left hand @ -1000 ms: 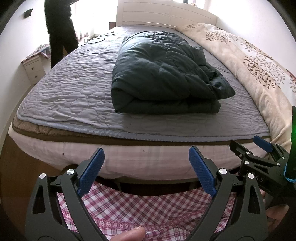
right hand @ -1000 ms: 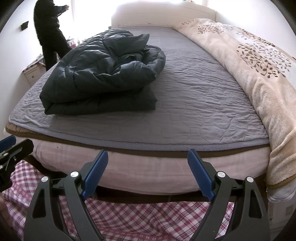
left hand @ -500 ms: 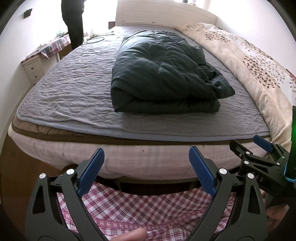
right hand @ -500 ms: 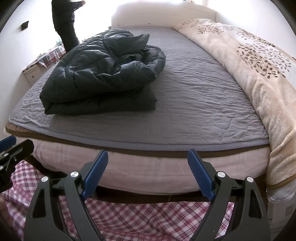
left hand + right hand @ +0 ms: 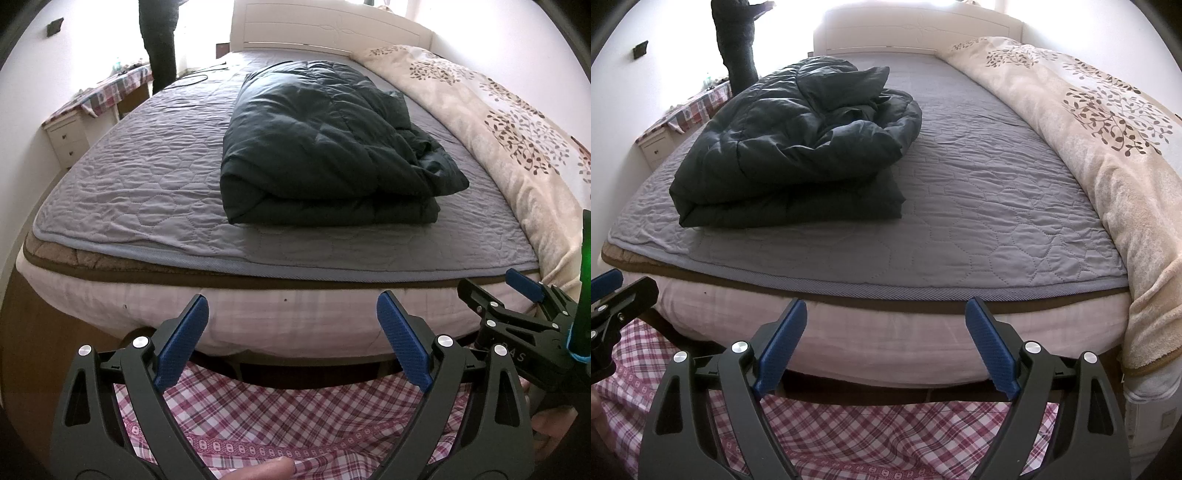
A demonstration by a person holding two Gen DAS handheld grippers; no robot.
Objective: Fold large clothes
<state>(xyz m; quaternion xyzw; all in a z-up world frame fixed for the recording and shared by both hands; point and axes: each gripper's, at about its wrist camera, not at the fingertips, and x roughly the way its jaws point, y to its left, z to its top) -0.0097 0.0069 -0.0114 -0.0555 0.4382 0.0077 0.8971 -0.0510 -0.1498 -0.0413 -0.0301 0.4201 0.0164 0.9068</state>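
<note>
A dark puffy padded coat [image 5: 325, 147] lies folded in a thick bundle on the grey quilted bed cover [image 5: 147, 184]; it also shows in the right wrist view [image 5: 798, 144]. My left gripper [image 5: 291, 310] is open and empty, held off the foot of the bed, well short of the coat. My right gripper [image 5: 882, 310] is open and empty too, beside the left one; it shows at the right edge of the left wrist view [image 5: 517, 295]. Red plaid cloth [image 5: 295, 413] lies below both grippers.
A beige blanket with a leaf print [image 5: 1108, 129] runs along the bed's right side. A white headboard [image 5: 325, 29] stands at the far end. A person in dark clothes [image 5: 159, 37] stands by a white nightstand [image 5: 70, 136] at the far left.
The person at the far left has walked to the right along the bed side. Both grippers and the coat have stayed still.
</note>
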